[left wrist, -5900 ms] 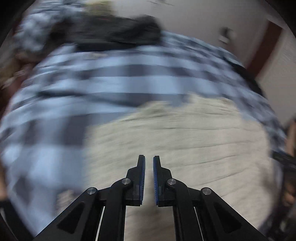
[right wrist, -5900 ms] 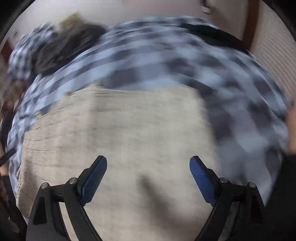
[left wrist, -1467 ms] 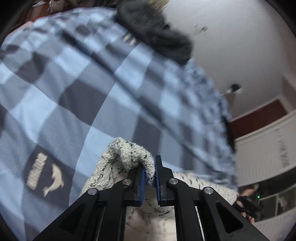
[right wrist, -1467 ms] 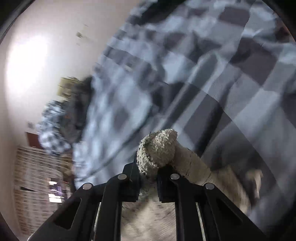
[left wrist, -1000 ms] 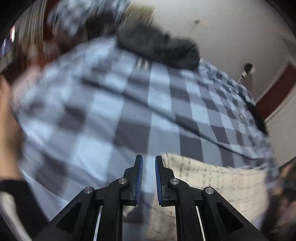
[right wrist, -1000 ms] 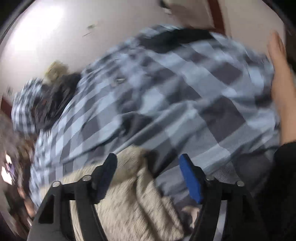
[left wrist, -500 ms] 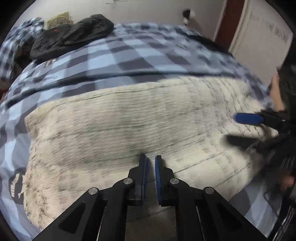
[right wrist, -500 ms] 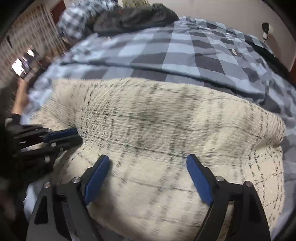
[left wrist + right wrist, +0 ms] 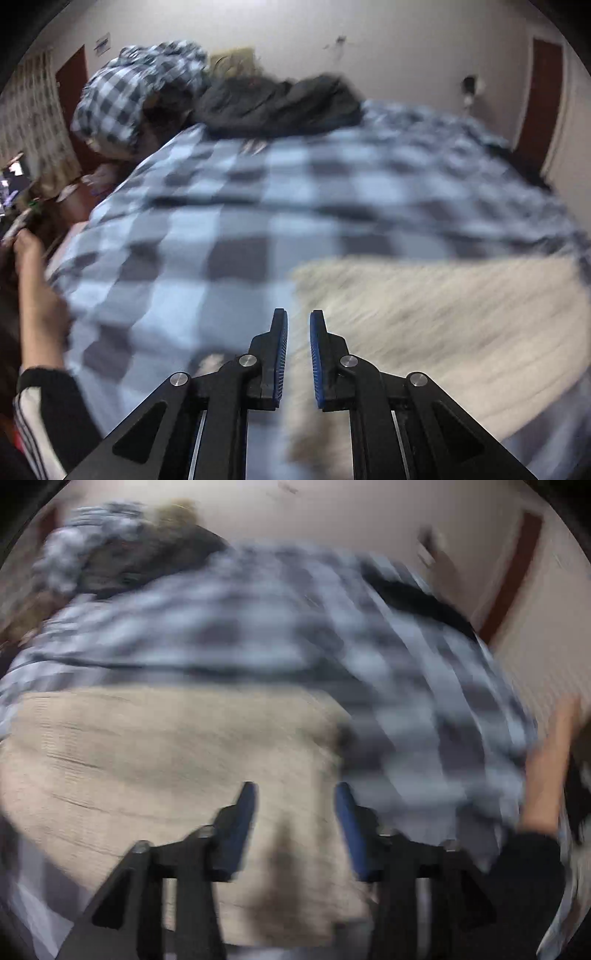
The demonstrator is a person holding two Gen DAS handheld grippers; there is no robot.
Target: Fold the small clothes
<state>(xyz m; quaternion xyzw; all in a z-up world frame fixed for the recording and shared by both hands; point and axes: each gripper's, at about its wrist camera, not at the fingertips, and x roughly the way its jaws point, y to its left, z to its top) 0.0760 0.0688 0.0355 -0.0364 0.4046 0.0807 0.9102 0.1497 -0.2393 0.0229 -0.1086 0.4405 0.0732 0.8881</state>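
The bed [image 9: 229, 229], covered in a blue-and-grey checked quilt, fills both views. On its near part lies the cream knitted garment [image 9: 443, 325], spread flat; seen from the right wrist it covers the near-left part of the bed [image 9: 166, 746]. At the far end of the bed lie a dark jacket [image 9: 273, 103] and, left of it, a checked bundle [image 9: 125, 99].

The left gripper [image 9: 297, 321] hangs above the garment's left edge, its jaws nearly together with only a narrow gap and nothing between them. The right gripper [image 9: 293, 797] hangs over the garment's right part, jaws apart and empty. Both views are blurred, so fine creases cannot be made out.

My reading is that this is a pause between folds: the garment lies flat and neither gripper has hold of it. The next move calls for the left jaws to widen, then for each gripper to pinch an edge and carry it across evenly.
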